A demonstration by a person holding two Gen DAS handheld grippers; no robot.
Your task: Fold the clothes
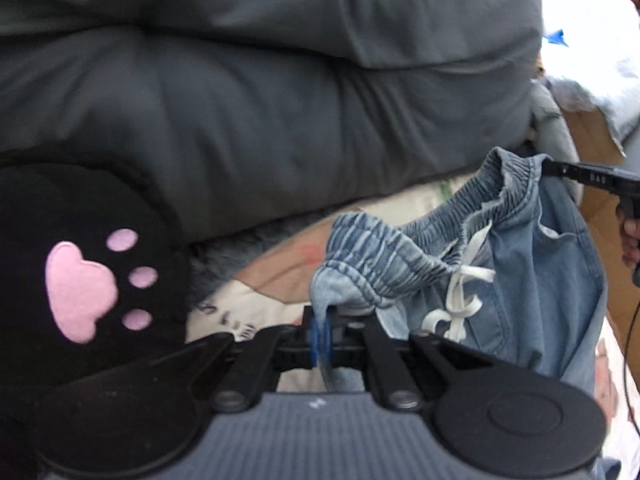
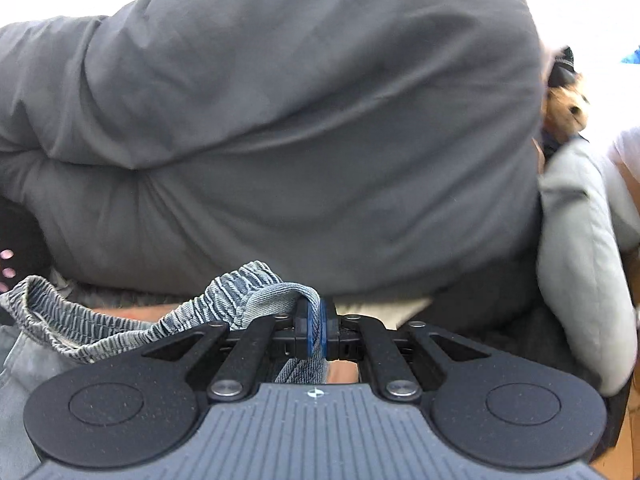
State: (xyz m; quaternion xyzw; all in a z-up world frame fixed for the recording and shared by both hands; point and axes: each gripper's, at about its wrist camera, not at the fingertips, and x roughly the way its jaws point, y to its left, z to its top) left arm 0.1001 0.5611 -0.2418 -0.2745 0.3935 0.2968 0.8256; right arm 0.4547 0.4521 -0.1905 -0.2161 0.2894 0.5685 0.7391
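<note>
Left wrist view: a bulky grey duvet [image 1: 260, 112] fills the upper part of the picture, folded in thick rolls. At the left edge sits a black plush cushion [image 1: 80, 248] with a pink paw print. Beneath them lies a patterned bed sheet [image 1: 256, 296] in cream and tan. A brown cardboard box [image 1: 596, 160] stands at the right, behind the garment. The left claw [image 1: 321, 336] is clenched on the elastic waistband of a pair of light-blue denim shorts [image 1: 540, 280], the cloth pinched between its blue pads. The shorts hang to the right of this claw, their white drawstring [image 1: 460, 296] dangling loose. At the far end of the waistband, the right claw [image 1: 548, 168] reaches in from the right edge and grips the cloth, with the person's hand [image 1: 632, 236] behind it.

Right wrist view: the same grey duvet [image 2: 280, 140] blocks nearly everything ahead, with a pale grey pillow [image 2: 580, 260] to its right and a brown plush toy [image 2: 568, 108] above that. The right claw [image 2: 316, 334] is shut tight on the denim shorts [image 2: 120, 320], whose gathered waistband runs away to the left.
</note>
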